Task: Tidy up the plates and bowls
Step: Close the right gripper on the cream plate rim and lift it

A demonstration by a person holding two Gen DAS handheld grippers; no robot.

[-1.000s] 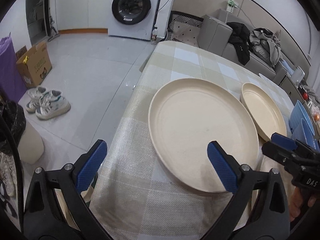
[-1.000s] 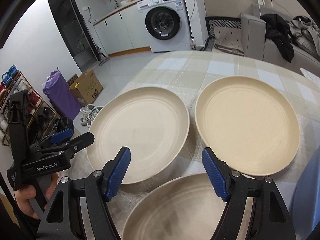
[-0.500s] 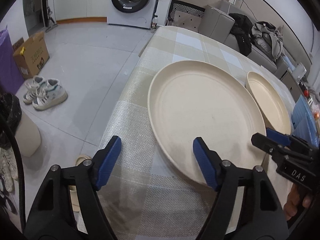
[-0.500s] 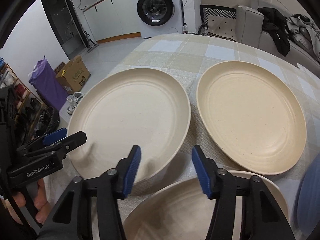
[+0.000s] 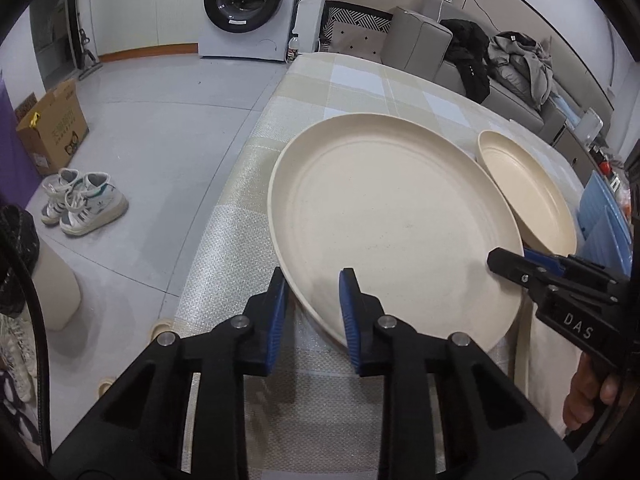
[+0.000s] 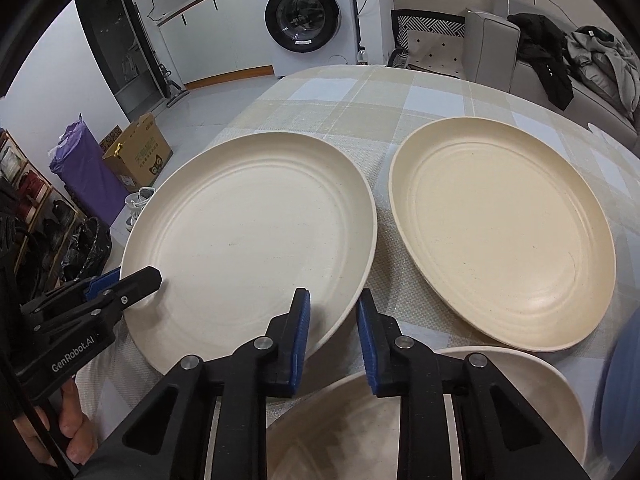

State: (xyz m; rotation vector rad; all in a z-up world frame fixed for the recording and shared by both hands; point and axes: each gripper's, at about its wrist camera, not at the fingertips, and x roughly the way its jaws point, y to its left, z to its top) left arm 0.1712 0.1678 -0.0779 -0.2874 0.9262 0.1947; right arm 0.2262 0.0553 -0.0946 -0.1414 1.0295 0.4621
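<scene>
A large cream plate point(image 5: 396, 232) point(image 6: 248, 232) lies on the checked tablecloth. My left gripper point(image 5: 313, 276) straddles its near left rim, one blue pad under the edge and one inside, with the jaws closing onto it. My right gripper point(image 6: 333, 296) straddles the same plate's near right rim, its jaws also closing onto it. Each gripper shows in the other's view, clamped on the edge: the right gripper point(image 5: 505, 261) and the left gripper point(image 6: 138, 280). A second cream plate point(image 6: 500, 232) point(image 5: 528, 188) lies to the right. A cream bowl point(image 6: 520, 384) sits below the right gripper.
The table's left edge point(image 5: 240, 184) drops to a grey floor with shoes point(image 5: 84, 204) and a cardboard box point(image 5: 52, 128). A blue rack point(image 5: 604, 216) stands at the right. A person's hands point(image 6: 72, 432) hold both grippers. A sofa point(image 5: 440, 52) lies beyond the table.
Both grippers went from wide open to narrow around the large plate's rim. The right gripper sank a little toward the plate; the left stayed roughly in place.
</scene>
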